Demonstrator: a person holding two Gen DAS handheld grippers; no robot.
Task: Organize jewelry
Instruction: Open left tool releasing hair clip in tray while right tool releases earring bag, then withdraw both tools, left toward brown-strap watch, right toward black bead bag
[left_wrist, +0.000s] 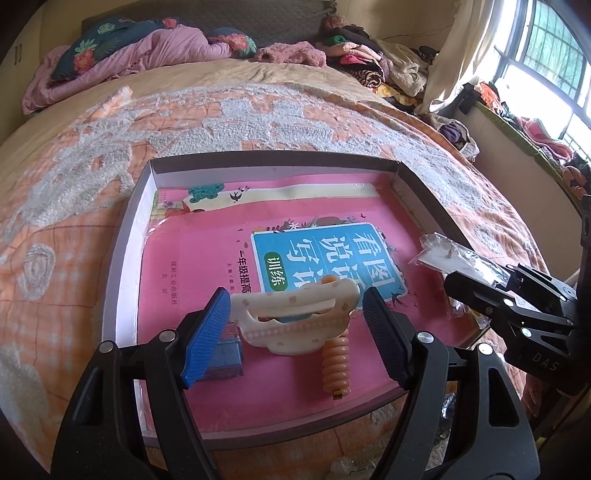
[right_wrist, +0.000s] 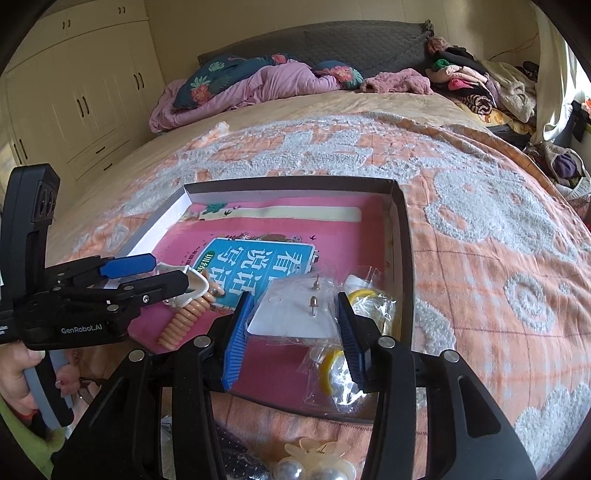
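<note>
A shallow box (left_wrist: 122, 236) lined with a pink book cover lies on the bed. My left gripper (left_wrist: 295, 332) is shut on a cream hair clip (left_wrist: 295, 317) with an orange spiral tie (left_wrist: 334, 365), just above the box floor. It also shows in the right wrist view (right_wrist: 166, 275). My right gripper (right_wrist: 295, 332) is shut on a clear bag holding a white card with stud earrings (right_wrist: 295, 314), over the box's right side. In the left wrist view this bag (left_wrist: 454, 254) sticks out of the right gripper (left_wrist: 480, 284).
A small blue box (left_wrist: 225, 354) sits by my left finger. More clear bags with yellow rings (right_wrist: 343, 369) lie in the box's near right corner. A pearl hair clip (right_wrist: 314, 461) lies on the bedspread near me. Bedding and clothes piles lie at the far end.
</note>
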